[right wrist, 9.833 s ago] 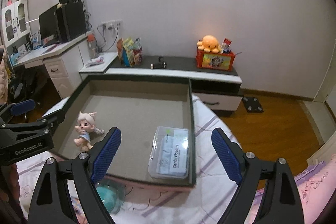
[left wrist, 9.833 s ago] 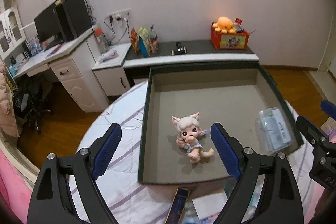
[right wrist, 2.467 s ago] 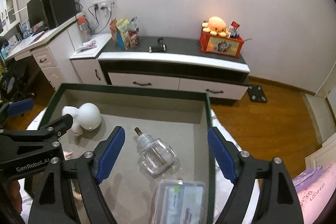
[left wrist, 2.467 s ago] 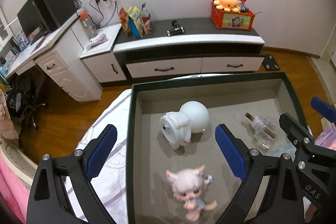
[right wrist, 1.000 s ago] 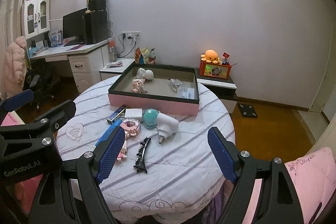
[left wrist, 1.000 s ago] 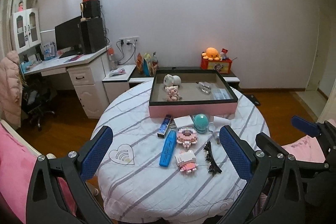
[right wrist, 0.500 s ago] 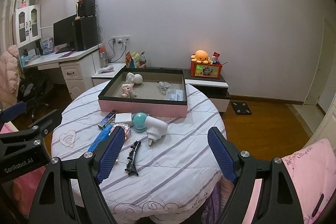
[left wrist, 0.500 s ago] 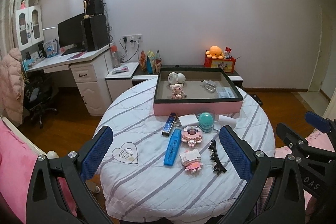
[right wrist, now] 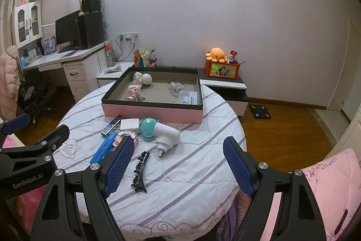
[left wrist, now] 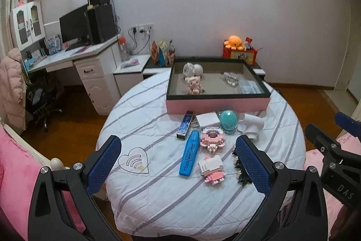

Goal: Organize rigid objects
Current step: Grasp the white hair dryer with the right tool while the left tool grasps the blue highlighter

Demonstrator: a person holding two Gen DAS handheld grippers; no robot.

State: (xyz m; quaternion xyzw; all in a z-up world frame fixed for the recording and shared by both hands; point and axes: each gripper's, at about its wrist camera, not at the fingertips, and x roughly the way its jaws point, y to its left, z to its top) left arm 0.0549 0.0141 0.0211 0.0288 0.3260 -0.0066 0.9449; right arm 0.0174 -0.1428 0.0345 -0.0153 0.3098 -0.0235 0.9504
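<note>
A pink-sided tray (left wrist: 216,103) (right wrist: 153,111) stands at the far side of the round table. In it lie a doll (left wrist: 193,85), a white round device (left wrist: 192,69), a clear bottle (left wrist: 230,78) and a clear case (left wrist: 249,87). In front of the tray lie a blue marker (left wrist: 190,152), a blue box (left wrist: 185,125), a white box (left wrist: 207,119), a teal ball (left wrist: 228,119), two pink block figures (left wrist: 212,137), a white plug (right wrist: 168,136) and a black hair clip (right wrist: 140,171). My left gripper (left wrist: 180,164) and right gripper (right wrist: 178,164) are open and empty, held back over the table's near edge.
The table carries a white striped cloth (left wrist: 158,191). Pink bedding (right wrist: 325,184) lies at the right and the near left. A low cabinet (right wrist: 225,92) with an orange plush stands behind the table. A desk (left wrist: 74,64) with a monitor stands at the left.
Both grippers have pulled back from over the tray to the table's near side, then drifted slightly closer. The tray now holds the white device and the bottle besides the doll and case.
</note>
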